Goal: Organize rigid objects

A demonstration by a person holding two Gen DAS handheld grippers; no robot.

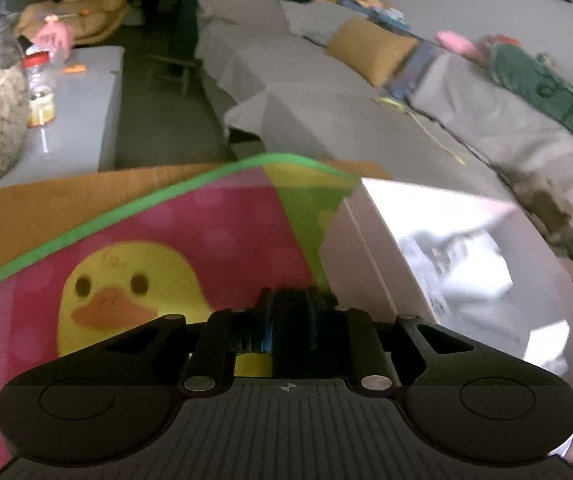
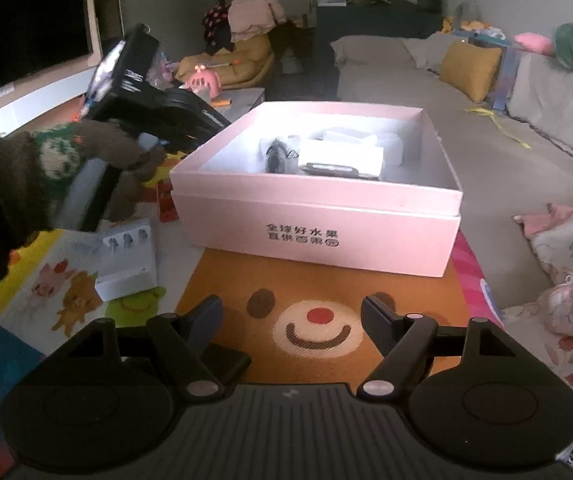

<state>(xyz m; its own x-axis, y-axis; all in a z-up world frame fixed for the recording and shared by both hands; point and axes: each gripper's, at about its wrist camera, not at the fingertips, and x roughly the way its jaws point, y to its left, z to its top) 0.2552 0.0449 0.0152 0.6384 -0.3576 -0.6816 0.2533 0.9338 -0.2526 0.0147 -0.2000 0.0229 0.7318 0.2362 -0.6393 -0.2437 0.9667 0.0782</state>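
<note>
The pink box [image 2: 318,216] sits just ahead of the right gripper [image 2: 291,312], whose jaws gape empty; the left gripper [image 1: 286,300] is closed, empty.

A colourful cartoon play mat [image 2: 326,280] carries everything here. Directly on it sit an open pink box [image 2: 318,236], set over the orange bear-face panel, a small white package [image 2: 128,264] to its left on the pale animal panel, and a red packet [image 2: 165,204] by the box's left corner
</note>
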